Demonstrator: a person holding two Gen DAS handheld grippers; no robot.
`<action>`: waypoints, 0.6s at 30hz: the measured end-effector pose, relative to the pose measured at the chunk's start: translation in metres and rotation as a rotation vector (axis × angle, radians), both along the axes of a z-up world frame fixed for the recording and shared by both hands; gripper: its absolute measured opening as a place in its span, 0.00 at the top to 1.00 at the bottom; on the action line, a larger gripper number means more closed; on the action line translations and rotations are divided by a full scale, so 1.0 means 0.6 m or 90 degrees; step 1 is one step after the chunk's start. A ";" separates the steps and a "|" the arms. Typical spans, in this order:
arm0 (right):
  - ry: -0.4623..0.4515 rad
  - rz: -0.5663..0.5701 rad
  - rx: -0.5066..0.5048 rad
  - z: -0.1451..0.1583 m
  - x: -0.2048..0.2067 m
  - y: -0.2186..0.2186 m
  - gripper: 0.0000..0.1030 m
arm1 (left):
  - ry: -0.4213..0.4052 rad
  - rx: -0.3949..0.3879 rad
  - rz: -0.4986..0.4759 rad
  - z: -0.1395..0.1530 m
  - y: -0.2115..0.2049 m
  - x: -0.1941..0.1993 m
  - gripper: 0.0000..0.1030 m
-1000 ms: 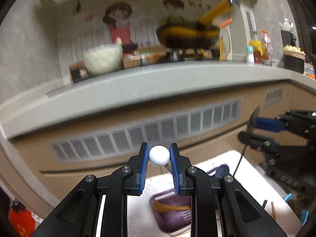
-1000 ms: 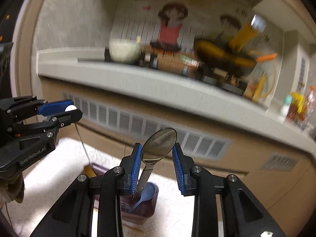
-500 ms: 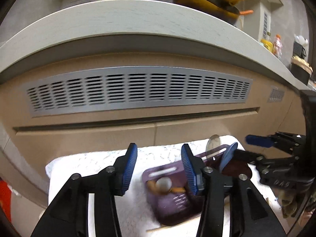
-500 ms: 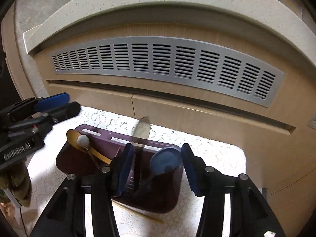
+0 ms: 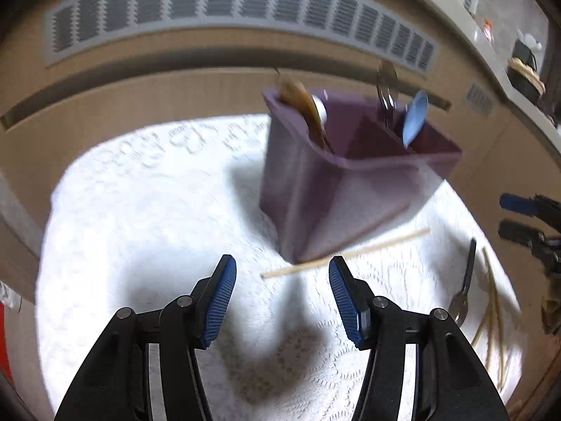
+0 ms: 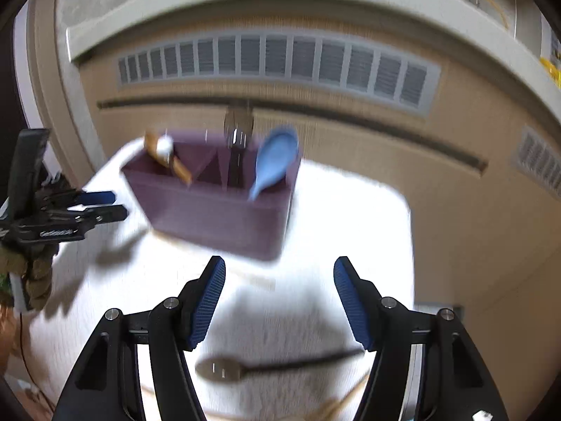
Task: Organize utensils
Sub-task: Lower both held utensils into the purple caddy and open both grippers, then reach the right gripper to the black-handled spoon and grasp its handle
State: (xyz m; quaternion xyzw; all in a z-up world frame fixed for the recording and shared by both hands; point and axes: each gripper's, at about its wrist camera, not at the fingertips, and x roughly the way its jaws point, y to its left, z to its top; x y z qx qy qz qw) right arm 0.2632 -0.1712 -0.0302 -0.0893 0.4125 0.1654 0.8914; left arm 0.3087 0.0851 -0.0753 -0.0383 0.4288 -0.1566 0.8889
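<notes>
On a white lace-covered worktop [image 5: 147, 210], both tools, left [image 5: 282, 296] and right [image 6: 278, 303], hover agape and empty; next pickup likely the spoon [image 6: 219, 369] beneath the right tool, bound for the purple caddy [image 6: 214, 207] ahead.

Nothing in either view gives you a word, brand or number you can read with confidence. In your right wrist view, the left claw [image 6: 117, 205] carries a short line of pale lettering along the black side of its body, but motion blur smears it past reading. At the bottom right corner of the same view, a small white mark on the right claw [image 6: 278, 280] housing is too small and cropped for you to tell what it says.
</notes>
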 end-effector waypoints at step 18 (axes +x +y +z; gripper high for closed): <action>0.096 -0.044 0.025 -0.097 -0.074 -0.058 0.26 | 0.084 -0.037 -0.150 -0.030 -0.135 -0.064 0.45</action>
